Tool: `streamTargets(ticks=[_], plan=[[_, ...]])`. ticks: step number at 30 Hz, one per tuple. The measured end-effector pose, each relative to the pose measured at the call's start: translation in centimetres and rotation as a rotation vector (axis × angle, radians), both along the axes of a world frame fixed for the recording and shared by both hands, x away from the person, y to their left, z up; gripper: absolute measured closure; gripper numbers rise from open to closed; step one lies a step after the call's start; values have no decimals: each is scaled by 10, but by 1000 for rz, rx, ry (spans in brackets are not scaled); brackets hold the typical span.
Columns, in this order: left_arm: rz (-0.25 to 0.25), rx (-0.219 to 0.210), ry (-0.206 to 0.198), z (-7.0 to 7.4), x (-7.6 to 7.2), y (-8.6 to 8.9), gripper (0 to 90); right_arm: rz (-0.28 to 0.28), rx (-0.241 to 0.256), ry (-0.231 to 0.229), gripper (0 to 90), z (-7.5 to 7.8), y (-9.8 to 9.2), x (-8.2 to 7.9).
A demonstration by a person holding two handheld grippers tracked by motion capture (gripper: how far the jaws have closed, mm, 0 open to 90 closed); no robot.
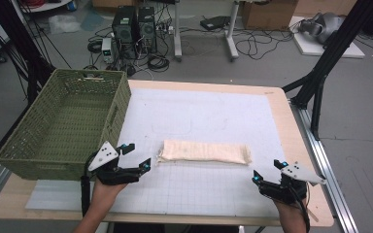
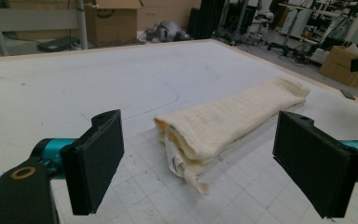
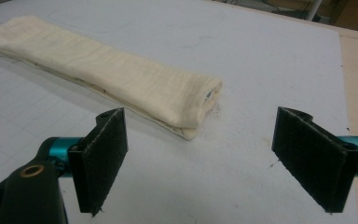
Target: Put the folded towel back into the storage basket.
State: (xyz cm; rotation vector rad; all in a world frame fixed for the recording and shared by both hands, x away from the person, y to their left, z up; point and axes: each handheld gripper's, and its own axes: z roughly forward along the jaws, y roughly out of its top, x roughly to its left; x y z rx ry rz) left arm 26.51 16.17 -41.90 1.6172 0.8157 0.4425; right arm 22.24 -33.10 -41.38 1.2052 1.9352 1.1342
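Cloth [image 1: 204, 152]: folded, cream, lying flat mid-mat between both grippers.
Left gripper [image 1: 135, 155]: jaws spread wide, empty, near cloth's left end.
Right gripper [image 1: 267, 171]: jaws spread, empty, near right end.
Basket [image 1: 31, 128]: far left.

Green wicker basket [image 1: 53, 131] blocks the table's left side; white mat [image 1: 213, 111] around folded cream towel [image 1: 204, 152] lies open.

Folded towel [image 1: 204, 152]: cream woven cloth, soft, matt, frayed at ends. Under it, mat [image 1: 213, 116]: white, smooth, matt, gridded. Left of towel, basket [image 1: 43, 136]: green woven plastic. Table [image 1: 291, 126] edge: pale wood. Jaw pads: black, rough foam.
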Motion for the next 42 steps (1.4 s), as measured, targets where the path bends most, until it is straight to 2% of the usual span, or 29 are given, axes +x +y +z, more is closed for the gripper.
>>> streamTargets(ticks=[8, 13, 15, 17, 20, 25, 28, 31, 33, 36, 37, 38, 39, 40, 41, 42], plan=[[-4, -6, -13, 4, -3, 0, 168, 12, -14, -11, 166, 3, 5, -2], [-4, -33, 0, 7, -2, -1, 167, 15, -16, -9, 166, 3, 7, -2], [-7, -40, 19, 7, 0, -2, 166, 17, -14, -8, 166, 3, 7, -2], [-5, -31, 24, 7, 1, -3, 166, 16, -13, -7, 166, 3, 7, -2], [-4, -19, 55, 7, 7, -7, 166, 15, -5, -7, 166, 3, 8, -1], [-14, -17, 110, 7, 21, -17, 194, 19, -7, -8, 166, 4, 9, 0], [-17, -18, 122, 8, 31, -26, 208, 19, -5, -6, 166, 3, 9, 0], [-11, 4, 141, 7, 43, -34, 219, 14, -1, -2, 166, 3, 8, 0], [-6, 12, 149, 7, 46, -36, 233, 13, -1, -1, 166, 2, 7, 0], [9, 52, 172, 3, 54, -41, 255, 11, 1, -3, 166, 2, 6, 0], [28, 77, 200, -2, 59, -43, 261, 8, 4, 1, 166, 2, 6, 0], [28, 77, 200, -2, 59, -43, 272, 9, 3, 0, 167, 2, 6, 1], [49, 104, 232, -8, 63, -46, 285, 9, 5, 1, 166, 2, 6, 1], [49, 104, 232, -8, 63, -46, 291, 10, 3, -1, 166, 2, 5, 1], [54, 122, 258, -12, 67, -48, 298, 9, 4, 1, 166, 2, 6, 1], [54, 122, 258, -12, 67, -48, 302, 11, 5, -1, 166, 2, 5, 1]])
